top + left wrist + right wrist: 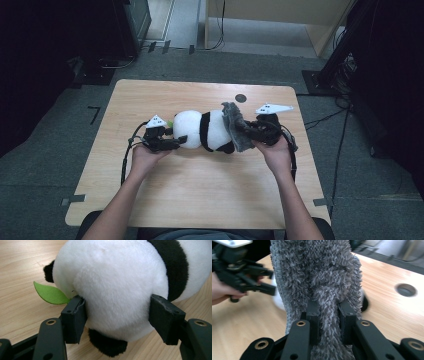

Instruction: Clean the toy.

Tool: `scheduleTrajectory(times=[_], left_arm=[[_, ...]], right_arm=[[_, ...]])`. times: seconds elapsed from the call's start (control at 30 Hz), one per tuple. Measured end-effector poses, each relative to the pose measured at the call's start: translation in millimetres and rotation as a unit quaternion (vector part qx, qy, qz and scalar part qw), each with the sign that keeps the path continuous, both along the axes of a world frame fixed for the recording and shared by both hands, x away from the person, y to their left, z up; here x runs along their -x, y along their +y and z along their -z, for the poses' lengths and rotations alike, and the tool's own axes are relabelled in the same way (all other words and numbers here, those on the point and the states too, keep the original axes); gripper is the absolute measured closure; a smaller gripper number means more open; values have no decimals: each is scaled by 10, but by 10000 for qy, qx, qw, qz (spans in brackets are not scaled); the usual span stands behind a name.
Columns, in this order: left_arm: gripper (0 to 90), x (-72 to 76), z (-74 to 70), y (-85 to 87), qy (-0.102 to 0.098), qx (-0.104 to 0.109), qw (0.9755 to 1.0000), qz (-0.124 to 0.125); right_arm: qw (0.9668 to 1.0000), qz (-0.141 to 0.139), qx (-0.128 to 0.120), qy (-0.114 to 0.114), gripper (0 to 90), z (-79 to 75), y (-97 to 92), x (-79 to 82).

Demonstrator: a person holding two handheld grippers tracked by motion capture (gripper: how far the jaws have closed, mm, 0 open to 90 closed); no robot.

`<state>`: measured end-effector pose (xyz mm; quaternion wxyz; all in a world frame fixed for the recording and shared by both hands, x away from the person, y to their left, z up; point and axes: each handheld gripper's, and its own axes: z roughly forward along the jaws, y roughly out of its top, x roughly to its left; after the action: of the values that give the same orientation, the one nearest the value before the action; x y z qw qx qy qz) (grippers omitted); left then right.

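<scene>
A black-and-white panda plush (200, 129) lies on its side across the wooden table (200, 195), with a green felt leaf (50, 293) by its head. My left gripper (172, 142) reaches in from the left. Its pads press both sides of the panda's (117, 285) white head. A grey fuzzy cloth (235, 125) drapes over the panda's lower end. My right gripper (329, 312) is shut on a bunched fold of this cloth (317, 272) and holds it above the table. The left gripper (262, 287) appears blurred in the right gripper view.
A round dark hole (241, 98) sits in the tabletop behind the panda. Cables trail from both grippers over the table edges. Dark equipment and stands surround the table on the grey floor. Bare wood stretches in front of the hands.
</scene>
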<state>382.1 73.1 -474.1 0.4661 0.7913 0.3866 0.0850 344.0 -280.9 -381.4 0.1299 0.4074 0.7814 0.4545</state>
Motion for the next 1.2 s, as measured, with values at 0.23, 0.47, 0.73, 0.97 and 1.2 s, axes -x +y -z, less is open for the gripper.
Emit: scheduleTrajectory(times=[0.23, 0.47, 0.73, 0.97, 1.2], left_arm=[[334, 15, 5, -4, 6, -11, 10000, -31], [334, 21, 10, -2, -17, -13, 10000, -38], [330, 25, 13, -6, -46, -21, 10000, -72], [326, 29, 16, -11, -75, -38, 9999, -67], [323, 29, 18, -10, -73, -37, 9999, -66]], right_arm=[[9977, -579, 339, 86, 755, 68, 513, 37], [9943, -977, 333, 251, 755, 185, 920, -4], [9912, -1206, 426, 349, 755, 391, 1341, -132], [9907, -1212, 406, 460, 754, 497, 1296, -201], [9914, -1117, 547, 400, 754, 433, 1092, -97]])
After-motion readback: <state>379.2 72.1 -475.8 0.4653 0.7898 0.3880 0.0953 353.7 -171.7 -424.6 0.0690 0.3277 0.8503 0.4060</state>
